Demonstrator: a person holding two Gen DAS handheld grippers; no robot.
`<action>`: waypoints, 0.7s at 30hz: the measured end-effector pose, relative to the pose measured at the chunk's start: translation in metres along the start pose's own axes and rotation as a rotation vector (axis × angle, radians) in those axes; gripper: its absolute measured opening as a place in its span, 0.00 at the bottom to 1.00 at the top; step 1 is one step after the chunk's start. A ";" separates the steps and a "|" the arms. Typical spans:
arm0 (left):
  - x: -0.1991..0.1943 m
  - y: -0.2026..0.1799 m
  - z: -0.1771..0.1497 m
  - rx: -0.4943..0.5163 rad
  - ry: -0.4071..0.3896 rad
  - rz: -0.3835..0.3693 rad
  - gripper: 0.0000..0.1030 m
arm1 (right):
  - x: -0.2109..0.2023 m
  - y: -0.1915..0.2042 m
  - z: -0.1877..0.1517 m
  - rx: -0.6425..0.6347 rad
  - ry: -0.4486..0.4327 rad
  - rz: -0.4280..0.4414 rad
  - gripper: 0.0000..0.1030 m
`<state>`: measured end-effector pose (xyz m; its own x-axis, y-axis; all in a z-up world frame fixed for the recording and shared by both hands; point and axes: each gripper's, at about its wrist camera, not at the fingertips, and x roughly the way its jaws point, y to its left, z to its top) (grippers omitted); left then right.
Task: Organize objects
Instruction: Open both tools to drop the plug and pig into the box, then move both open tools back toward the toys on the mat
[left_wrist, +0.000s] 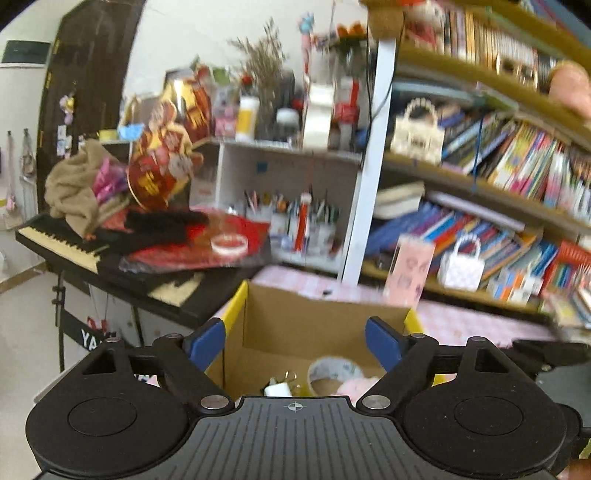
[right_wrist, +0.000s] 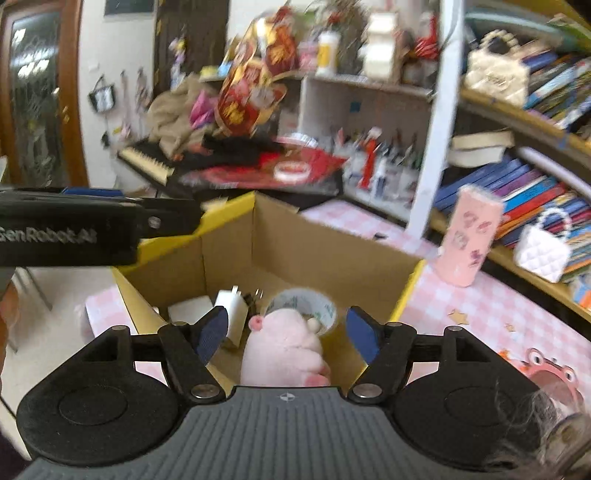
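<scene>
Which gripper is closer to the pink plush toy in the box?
Right. The right gripper hangs open straight over the pink plush toy in the cardboard box. The left gripper, also open, looks farther back; the toy only peeks in low.

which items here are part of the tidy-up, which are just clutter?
Job: cardboard box, pink plush, tape roll, white charger, pink tumbler.
Clutter: keyboard piano, bookshelf, white quilted bag.

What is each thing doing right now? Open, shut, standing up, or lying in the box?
Cardboard box: open on top.
Pink plush toy: lying in the box.
Tape roll: in the box.
Pink cup: standing, tilted.
Left gripper: open, empty.
Right gripper: open.
</scene>
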<state>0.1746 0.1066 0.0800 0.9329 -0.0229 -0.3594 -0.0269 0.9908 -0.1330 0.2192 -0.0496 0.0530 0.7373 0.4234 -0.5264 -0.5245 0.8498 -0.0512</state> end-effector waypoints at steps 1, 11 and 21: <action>-0.005 0.000 0.001 -0.005 -0.010 -0.001 0.83 | -0.007 0.001 0.000 0.012 -0.015 -0.015 0.67; -0.061 0.009 -0.033 0.007 0.030 -0.015 0.83 | -0.073 0.020 -0.029 0.105 -0.041 -0.133 0.67; -0.095 0.001 -0.089 0.044 0.166 -0.038 0.83 | -0.105 0.050 -0.097 0.173 0.106 -0.230 0.67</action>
<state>0.0537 0.0975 0.0323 0.8607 -0.0785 -0.5031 0.0262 0.9936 -0.1102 0.0745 -0.0821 0.0232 0.7751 0.1859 -0.6039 -0.2614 0.9644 -0.0387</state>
